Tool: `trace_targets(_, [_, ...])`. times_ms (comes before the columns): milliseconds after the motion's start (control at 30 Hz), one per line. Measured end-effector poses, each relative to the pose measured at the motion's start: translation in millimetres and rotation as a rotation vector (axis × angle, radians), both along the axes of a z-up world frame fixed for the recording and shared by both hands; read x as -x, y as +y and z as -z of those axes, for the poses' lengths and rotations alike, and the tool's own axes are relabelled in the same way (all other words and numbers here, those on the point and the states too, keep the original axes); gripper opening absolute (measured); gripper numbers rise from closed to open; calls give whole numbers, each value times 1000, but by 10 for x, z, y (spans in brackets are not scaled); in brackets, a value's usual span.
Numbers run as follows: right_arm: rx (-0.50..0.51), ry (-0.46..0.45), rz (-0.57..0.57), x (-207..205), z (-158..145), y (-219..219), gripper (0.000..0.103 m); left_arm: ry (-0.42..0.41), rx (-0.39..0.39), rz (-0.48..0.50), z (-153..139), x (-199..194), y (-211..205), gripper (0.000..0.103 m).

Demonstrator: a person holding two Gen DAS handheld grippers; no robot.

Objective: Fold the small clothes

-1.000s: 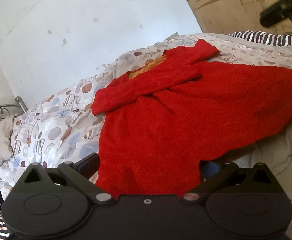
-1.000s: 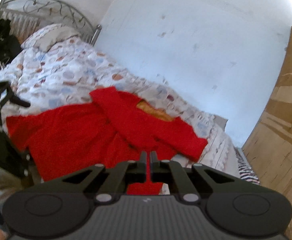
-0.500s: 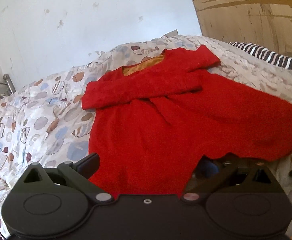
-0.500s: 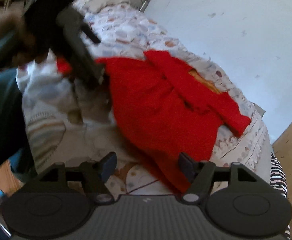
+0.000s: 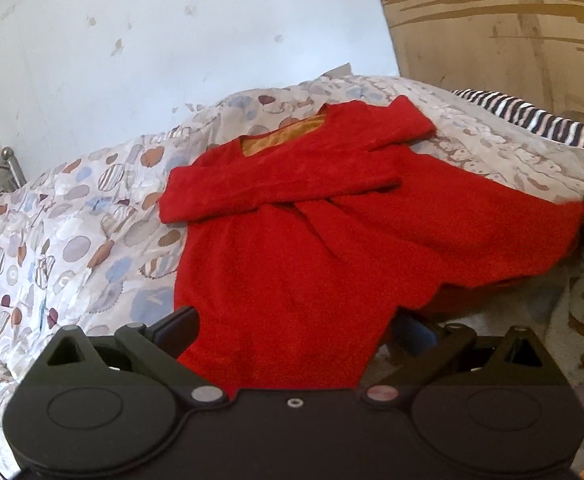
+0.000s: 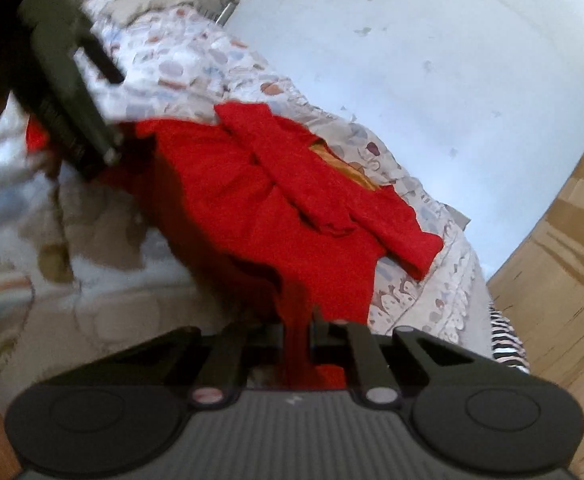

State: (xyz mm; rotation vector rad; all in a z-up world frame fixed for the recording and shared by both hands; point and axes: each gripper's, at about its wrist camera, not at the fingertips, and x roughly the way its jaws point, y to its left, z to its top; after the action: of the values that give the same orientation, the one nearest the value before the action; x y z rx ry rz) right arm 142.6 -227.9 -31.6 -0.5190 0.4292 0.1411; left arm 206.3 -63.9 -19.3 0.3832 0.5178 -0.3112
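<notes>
While the red garment (image 5: pixel 312 248) lies spread on the patterned duvet (image 5: pixel 72 240) of the bed, both its sleeves are folded across the chest. The right gripper (image 6: pixel 297 344) is closing its jaws, with a bunch of the red hem between them. The left gripper (image 5: pixel 296 332) stands wide apart, the hem lying loosely between its fingers. Behind the bed rises a pale wall (image 5: pixel 152 40).

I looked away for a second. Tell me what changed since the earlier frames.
The right gripper opened, dropped to the red top's near hem and is closing on it. The left gripper stayed wide open around the other hem corner. Sleeves stayed crossed on the bed.
</notes>
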Motion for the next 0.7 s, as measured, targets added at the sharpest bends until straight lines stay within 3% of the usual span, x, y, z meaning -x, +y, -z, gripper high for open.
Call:
trace_targets(333, [-132,-25,-4,-269,-414,-144,10,-10,-82,111,372,387,-267,102])
trace_targets(467, [-211,-40,2,-376,-554,-183,10,45,-112,51,505,273,-346,102])
trace_targets(567, [-239,-54,8,-421,-626,-185,10,69,-83,-14,495,150,-264,102])
trace_targets(700, [-253,-72,17,-422,-679,-205,10,37,-70,-93,393,18,-12,89])
